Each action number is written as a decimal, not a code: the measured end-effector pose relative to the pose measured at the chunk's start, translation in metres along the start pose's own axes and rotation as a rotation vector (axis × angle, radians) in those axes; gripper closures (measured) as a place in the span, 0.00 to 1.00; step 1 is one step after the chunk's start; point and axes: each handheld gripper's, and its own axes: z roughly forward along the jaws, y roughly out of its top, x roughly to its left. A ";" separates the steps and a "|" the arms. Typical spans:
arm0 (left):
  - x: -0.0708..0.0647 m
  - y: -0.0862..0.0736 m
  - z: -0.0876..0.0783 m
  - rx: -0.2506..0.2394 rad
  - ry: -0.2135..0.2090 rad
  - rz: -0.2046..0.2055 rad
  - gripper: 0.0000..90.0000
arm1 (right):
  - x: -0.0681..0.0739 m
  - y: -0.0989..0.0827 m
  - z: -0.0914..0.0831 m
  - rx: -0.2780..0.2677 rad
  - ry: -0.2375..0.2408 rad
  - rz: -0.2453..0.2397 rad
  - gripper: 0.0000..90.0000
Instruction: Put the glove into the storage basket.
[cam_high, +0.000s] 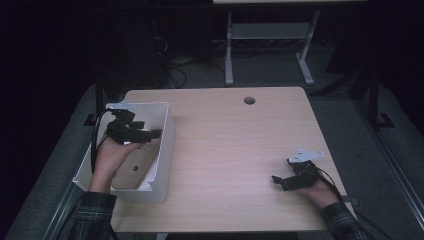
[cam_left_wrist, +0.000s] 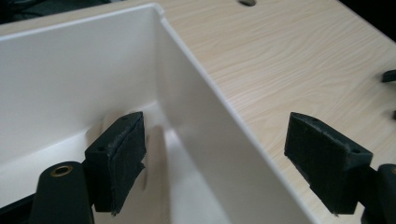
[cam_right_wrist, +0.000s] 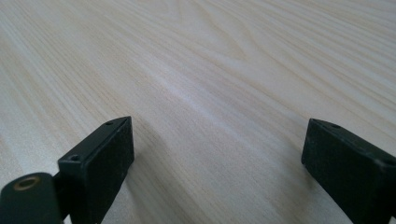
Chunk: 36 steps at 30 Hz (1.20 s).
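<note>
Here, the left gripper (cam_high: 150, 133) hovers at frame left, fingers (cam_left_wrist: 116, 161) spread wide and empty astride the right wall of the white rectangular plastic bin (cam_high: 162, 150) on the pale wood-grain worktop (cam_high: 240, 150). Best lifted straight, clearing the rim. The right gripper (cam_high: 280, 182) rests lower right, equally wide, holding nothing.

Wooden table (cam_high: 235, 145), round hole (cam_high: 249, 100) near far edge; desk legs (cam_high: 229, 50) beyond.
</note>
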 end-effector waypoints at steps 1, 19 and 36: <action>-0.004 0.003 0.001 -0.002 -0.008 0.004 0.22 | 0.000 0.000 0.000 0.000 0.000 0.000 0.10; -0.065 0.030 0.034 -0.031 -0.137 0.071 0.22 | 0.000 0.000 0.000 0.000 0.003 0.000 0.10; -0.125 0.019 0.081 -0.011 -0.191 0.144 0.22 | 0.000 0.000 0.000 0.001 0.004 0.000 0.10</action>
